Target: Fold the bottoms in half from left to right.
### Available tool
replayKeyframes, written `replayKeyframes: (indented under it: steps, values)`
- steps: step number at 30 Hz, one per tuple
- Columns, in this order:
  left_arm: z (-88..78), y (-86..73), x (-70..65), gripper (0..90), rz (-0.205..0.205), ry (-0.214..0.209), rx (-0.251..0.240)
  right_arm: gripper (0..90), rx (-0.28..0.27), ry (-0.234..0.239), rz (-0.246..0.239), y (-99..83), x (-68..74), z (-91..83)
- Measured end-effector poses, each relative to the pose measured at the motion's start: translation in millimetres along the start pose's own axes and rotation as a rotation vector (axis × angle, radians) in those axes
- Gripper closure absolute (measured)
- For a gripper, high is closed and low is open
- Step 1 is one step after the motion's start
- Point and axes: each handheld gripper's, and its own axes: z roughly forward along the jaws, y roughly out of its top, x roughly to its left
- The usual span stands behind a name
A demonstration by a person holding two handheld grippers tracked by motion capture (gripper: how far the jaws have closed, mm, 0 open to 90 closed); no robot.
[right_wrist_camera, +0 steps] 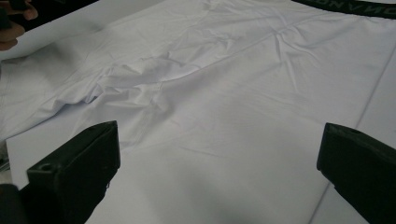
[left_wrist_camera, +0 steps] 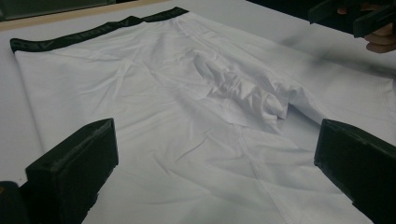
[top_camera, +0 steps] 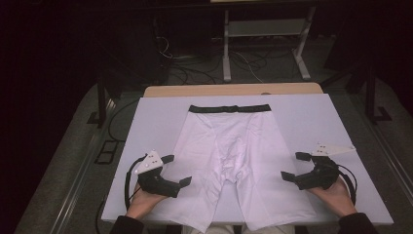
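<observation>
The left gripper [top_camera: 176,170] hovers just beside the left leg of the shorts [top_camera: 229,161], jaws spread wide with nothing between them. Across the garment, the right gripper [top_camera: 294,165] mirrors it at the right leg, jaws likewise wide apart and holding nothing. Both point inward over the cloth; whether either touches the fabric cannot be told. The white shorts lie flat in the middle of the white board [top_camera: 156,117], their black waistband [top_camera: 230,108] at the far edge, crotch bunched into creases. The leg hems run over the board's near edge and are cut off by the frame. Lettering on the waistband is too blurred to read. Beyond the board, the wooden table [top_camera: 234,89] edge gives way to a dark floor.
</observation>
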Motion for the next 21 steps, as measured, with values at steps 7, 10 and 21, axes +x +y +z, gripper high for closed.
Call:
replayKeyframes:
  steps: [7,10,21]
  values:
    - [1.1,0.0,-2.5,0.0,0.01,-0.033,0.002,0.0,-0.008,0.009,-0.002,0.3,0.4,-2.1]
    - [2.3,0.0,-3.3,0.0,0.013,-0.04,0.008,0.0,-0.015,0.01,0.001,0.5,-0.2,-4.2]
    - [4.1,-1.3,-3.2,0.0,0.006,-0.065,0.028,0.0,-0.014,0.008,-0.007,3.4,2.9,-5.5]
